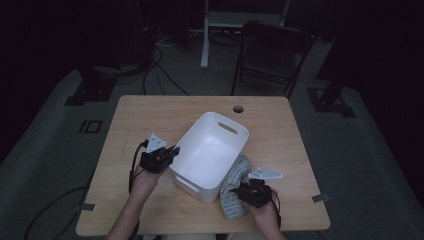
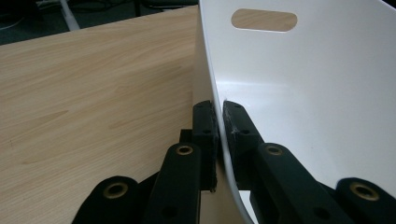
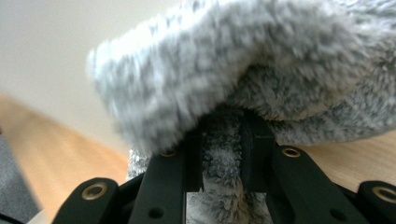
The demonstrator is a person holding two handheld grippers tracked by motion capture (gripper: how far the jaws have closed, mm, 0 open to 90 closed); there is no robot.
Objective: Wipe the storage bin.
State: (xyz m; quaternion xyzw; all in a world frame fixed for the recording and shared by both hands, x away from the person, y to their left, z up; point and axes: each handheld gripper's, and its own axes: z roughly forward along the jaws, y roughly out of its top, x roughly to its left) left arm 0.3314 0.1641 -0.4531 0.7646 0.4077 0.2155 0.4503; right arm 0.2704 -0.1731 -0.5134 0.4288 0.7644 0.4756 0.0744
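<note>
You've got 1 white bin [image 1: 210,150] mid-table [image 1: 150,115], 1 grey fuzzy cloth [image 1: 235,192] just right of it. Your L gripper [image 1: 172,150] is clamped on the bin's wall; R gripper [image 1: 239,192] pinches the cloth.

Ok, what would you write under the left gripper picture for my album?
The left gripper pinches the white bin's wall above the wooden table.
</note>
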